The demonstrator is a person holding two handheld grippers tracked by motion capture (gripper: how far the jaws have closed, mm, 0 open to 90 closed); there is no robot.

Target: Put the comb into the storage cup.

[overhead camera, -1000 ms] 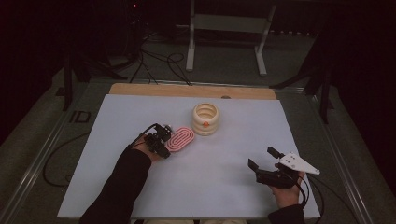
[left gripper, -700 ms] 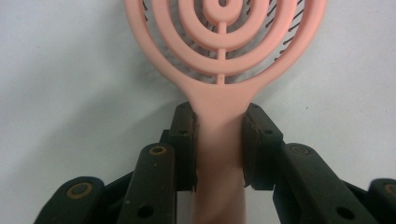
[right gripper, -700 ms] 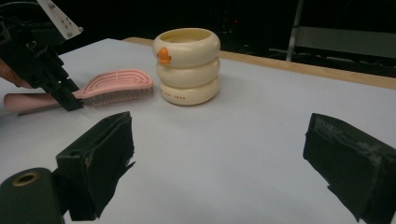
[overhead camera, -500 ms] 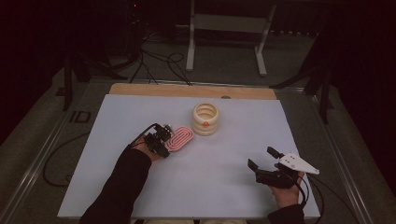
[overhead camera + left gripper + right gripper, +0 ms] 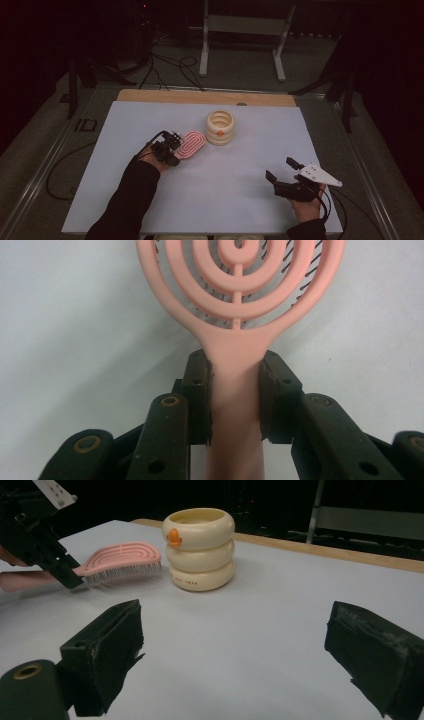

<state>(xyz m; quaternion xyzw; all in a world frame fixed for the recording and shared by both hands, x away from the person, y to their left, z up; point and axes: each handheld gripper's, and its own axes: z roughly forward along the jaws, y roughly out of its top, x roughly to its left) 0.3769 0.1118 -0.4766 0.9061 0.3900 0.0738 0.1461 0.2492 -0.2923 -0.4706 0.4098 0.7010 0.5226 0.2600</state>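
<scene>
A pink hairbrush (image 5: 193,143) lies bristles down on the white table, left of the middle. My left gripper (image 5: 171,151) is shut on its handle. In the left gripper view both pads (image 5: 199,390) press the sides of the pink handle (image 5: 235,375), and the ringed brush head (image 5: 235,285) stretches away ahead. A cream container of stacked rings (image 5: 220,127) with an orange spot stands just right of the brush head. My right gripper (image 5: 281,169) hovers near the front right, open with nothing between its jaws (image 5: 235,650). It faces the container (image 5: 200,550) and the brush (image 5: 125,560).
The white table sheet (image 5: 260,150) has a wooden strip (image 5: 200,96) along its far edge. Behind the table stand a metal frame (image 5: 240,45) and cables on a dark floor. In the right gripper view, my left gripper (image 5: 55,562) shows at the brush handle.
</scene>
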